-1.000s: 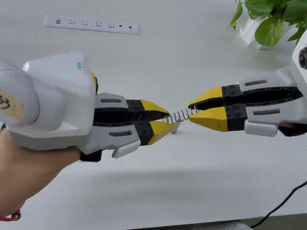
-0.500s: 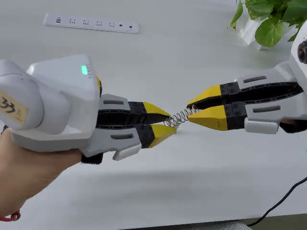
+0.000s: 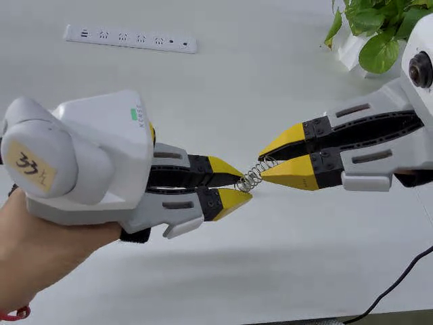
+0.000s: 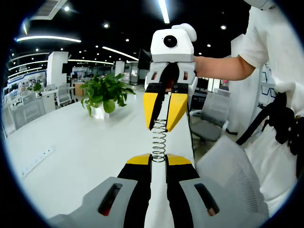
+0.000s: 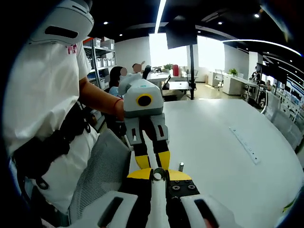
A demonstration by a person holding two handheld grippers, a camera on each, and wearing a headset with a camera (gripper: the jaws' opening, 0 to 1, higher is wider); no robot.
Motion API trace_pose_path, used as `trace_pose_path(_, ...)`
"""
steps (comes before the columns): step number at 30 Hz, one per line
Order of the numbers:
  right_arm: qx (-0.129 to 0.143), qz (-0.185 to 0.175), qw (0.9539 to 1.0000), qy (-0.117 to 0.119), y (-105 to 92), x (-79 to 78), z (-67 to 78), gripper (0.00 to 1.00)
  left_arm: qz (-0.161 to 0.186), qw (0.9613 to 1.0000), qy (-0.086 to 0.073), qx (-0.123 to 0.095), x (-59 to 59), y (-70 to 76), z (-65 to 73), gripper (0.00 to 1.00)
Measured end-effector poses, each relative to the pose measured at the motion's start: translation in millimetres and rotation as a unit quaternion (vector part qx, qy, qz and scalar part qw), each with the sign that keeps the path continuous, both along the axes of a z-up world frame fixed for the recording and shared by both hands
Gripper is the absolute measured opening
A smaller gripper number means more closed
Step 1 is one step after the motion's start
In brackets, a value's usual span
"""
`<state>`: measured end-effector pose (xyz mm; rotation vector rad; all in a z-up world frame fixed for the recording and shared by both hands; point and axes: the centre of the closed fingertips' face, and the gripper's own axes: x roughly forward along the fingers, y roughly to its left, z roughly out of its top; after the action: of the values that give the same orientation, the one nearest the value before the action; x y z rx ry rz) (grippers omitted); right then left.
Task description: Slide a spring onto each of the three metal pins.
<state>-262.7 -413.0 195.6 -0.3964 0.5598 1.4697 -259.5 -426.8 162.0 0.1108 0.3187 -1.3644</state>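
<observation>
This is a large open-plan office. A long white desk (image 3: 270,81) carries a white power strip (image 3: 128,37) and a leafy potted plant (image 4: 105,92). A grey mesh office chair (image 4: 228,175) stands just beside the desk's edge. Overhead, a dark ceiling has long strip lights (image 4: 164,9) and small spotlights. In the left gripper view, more desks and chairs (image 4: 28,107) stand in rows far behind. In the right gripper view, shelves with boxes (image 5: 97,54) stand along one side, bright windows (image 5: 209,52) are at the far end, and a seated person (image 5: 115,78) is in the background.
</observation>
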Motion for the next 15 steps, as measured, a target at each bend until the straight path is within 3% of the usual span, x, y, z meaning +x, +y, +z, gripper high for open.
trace_pose_path(15,-0.028,0.031,0.9990,-0.020,3.5,0.0,-2.0,0.06,-0.002,1.0000,0.001,-0.003,0.2,-1.4,-0.9,0.07)
